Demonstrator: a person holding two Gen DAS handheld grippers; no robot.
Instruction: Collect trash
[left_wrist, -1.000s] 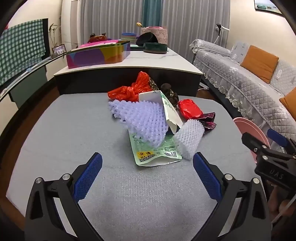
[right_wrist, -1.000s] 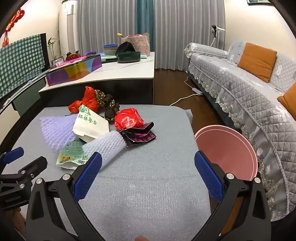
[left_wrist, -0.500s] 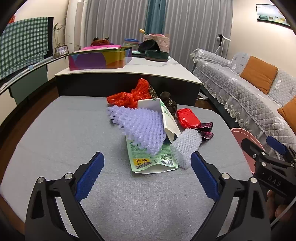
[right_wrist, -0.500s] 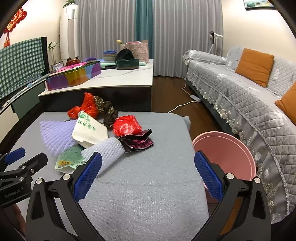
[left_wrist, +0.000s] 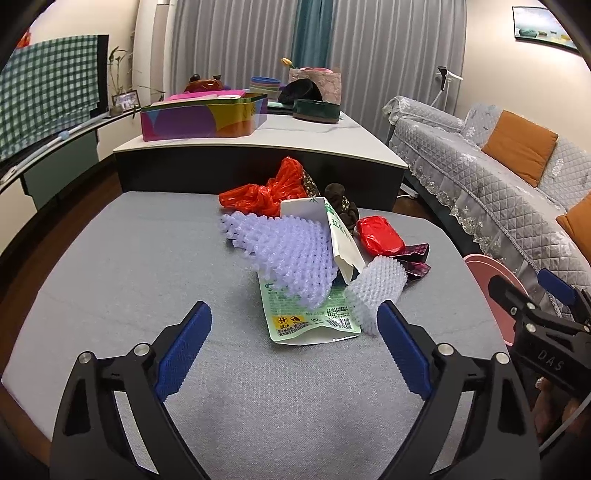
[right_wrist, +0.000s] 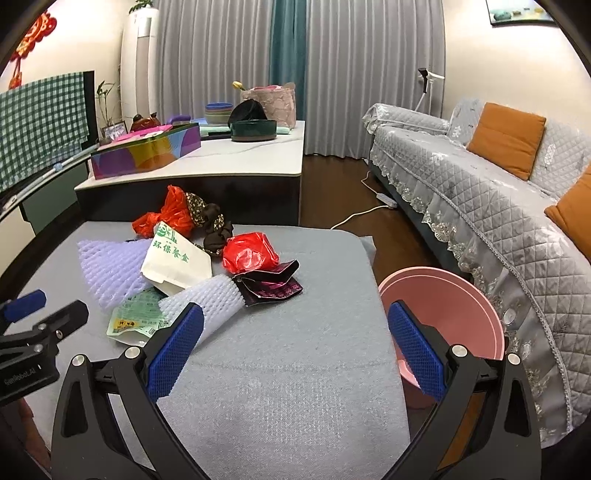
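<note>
A trash pile lies on the grey padded table (left_wrist: 147, 266): a purple foam net (left_wrist: 288, 254), a white foam net (left_wrist: 376, 291), a green pouch (left_wrist: 310, 321), a white paper box (left_wrist: 332, 229), a red bag (left_wrist: 266, 192), a red wrapper (left_wrist: 378, 234) and a dark wrapper (left_wrist: 415, 258). My left gripper (left_wrist: 292, 310) faces the pile with its jaws closing. The pouch's near end shows between the tips, and the pads touch nothing. My right gripper (right_wrist: 295, 310) hangs open and empty over the table's right part. The pink bin (right_wrist: 443, 314) stands beside the table.
A low white-topped cabinet (left_wrist: 258, 140) with a colourful box (left_wrist: 203, 118) and bowls stands behind the table. A grey quilted sofa (right_wrist: 498, 206) with orange cushions runs along the right. A cable (right_wrist: 354, 218) lies on the wooden floor.
The left gripper's jaws have narrowed a little and the pile sits slightly closer to its tips. The right gripper and the trash have stayed put.
</note>
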